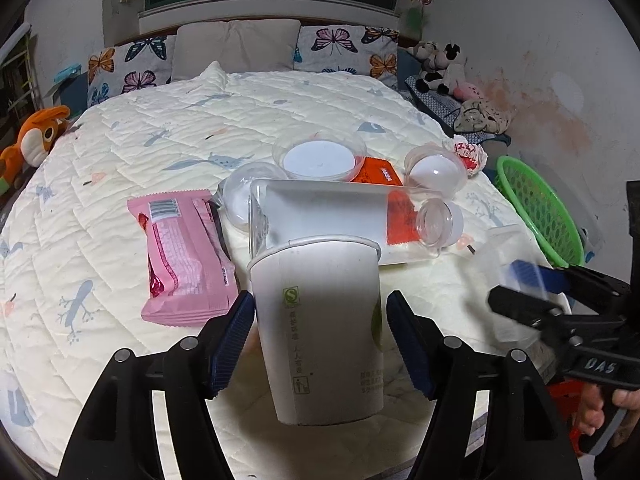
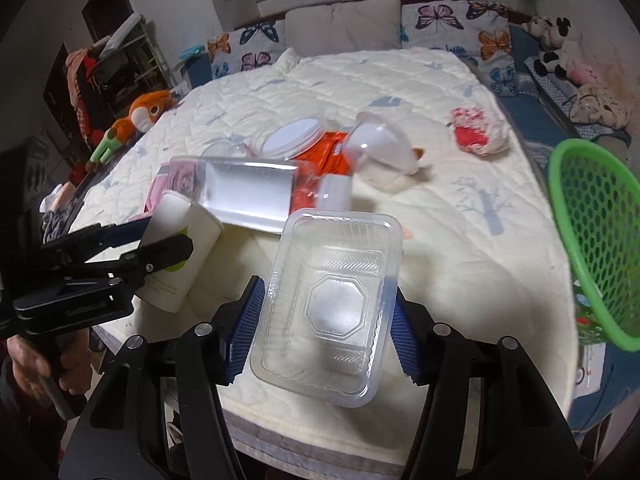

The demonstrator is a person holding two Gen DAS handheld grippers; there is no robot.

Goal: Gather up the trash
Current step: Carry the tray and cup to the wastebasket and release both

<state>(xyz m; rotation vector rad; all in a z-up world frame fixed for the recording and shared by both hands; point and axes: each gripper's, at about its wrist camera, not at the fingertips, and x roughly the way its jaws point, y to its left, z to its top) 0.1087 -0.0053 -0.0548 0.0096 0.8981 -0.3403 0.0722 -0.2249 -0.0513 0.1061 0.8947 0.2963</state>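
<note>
Left gripper (image 1: 320, 336): black plastic arms, silver screws, blue ribbed pads (image 1: 234, 344).
Right gripper (image 2: 326, 330): same build; white "DAS" lettering on its body.
Hand (image 1: 600, 408): bare skin, on grey-black handle.

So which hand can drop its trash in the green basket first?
Probably the right. The right gripper holds the clear plastic tray, and the green basket sits just off the bed on that side. The left gripper with the paper cup is farther away.

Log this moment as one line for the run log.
left gripper: holds paper cup | right gripper: holds clear tray | green basket: right of bed
</note>
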